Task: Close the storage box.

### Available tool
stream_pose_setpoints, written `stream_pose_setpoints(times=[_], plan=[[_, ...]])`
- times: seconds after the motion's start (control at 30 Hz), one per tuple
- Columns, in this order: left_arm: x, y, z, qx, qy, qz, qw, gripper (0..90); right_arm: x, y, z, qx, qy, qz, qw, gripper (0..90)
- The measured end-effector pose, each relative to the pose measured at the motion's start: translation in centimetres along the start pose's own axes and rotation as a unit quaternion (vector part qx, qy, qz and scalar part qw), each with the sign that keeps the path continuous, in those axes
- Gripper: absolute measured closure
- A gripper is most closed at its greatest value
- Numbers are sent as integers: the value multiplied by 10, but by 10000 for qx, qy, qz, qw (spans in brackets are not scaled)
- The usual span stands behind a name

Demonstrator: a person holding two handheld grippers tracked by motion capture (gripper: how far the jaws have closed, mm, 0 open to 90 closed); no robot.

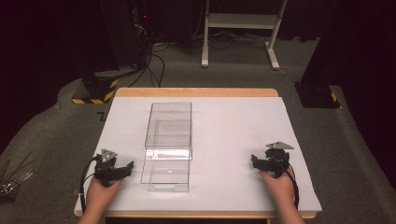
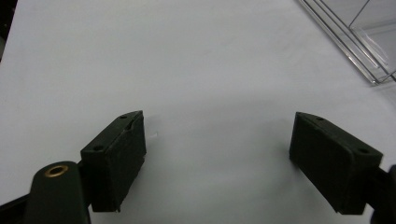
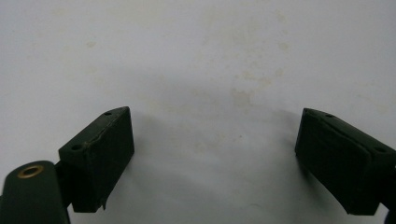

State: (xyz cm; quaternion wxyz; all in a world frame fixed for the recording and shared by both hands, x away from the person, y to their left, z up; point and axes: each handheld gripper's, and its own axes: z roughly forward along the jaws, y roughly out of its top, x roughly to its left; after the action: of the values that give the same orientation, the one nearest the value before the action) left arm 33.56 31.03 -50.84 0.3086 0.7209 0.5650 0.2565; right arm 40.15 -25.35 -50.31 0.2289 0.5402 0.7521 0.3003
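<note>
The high view is dim at its edges: the room behind falls to near black, while the white counter (image 1: 243,126) is evenly and softly lit from above. The clear box (image 1: 168,140) catches a pale glare along its front lip. The picture is soft and slightly grainy. In the left gripper view and right gripper view the white surface is bright, and the black jaws lose detail, casting faint, diffuse shadows beneath. Pale smudges show in the right gripper view.

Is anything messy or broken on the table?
Nothing looks broken. The clear plastic box has its drawer pulled partway out toward the person, and the white table cover has faint yellowish stains near the right hand-held gripper.
</note>
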Motion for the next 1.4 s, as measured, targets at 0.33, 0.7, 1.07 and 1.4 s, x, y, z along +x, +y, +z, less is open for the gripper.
stream_pose_setpoints(times=[0.33,0.7,1.07,1.4], plan=[[0,0,0,-11,3,-32,10000,190,0,0,0,4,-3,-14,10000,117],[0,0,0,-1,-7,-54,10000,190,-1,-2,-10,-192,-49,-36,9998,163],[1,2,-2,75,-133,-66,9999,147,10,-13,-19,-90,164,-202,9996,185],[-1,4,-25,-221,-431,56,9988,147,9,-17,-18,-85,178,-231,9995,198]])
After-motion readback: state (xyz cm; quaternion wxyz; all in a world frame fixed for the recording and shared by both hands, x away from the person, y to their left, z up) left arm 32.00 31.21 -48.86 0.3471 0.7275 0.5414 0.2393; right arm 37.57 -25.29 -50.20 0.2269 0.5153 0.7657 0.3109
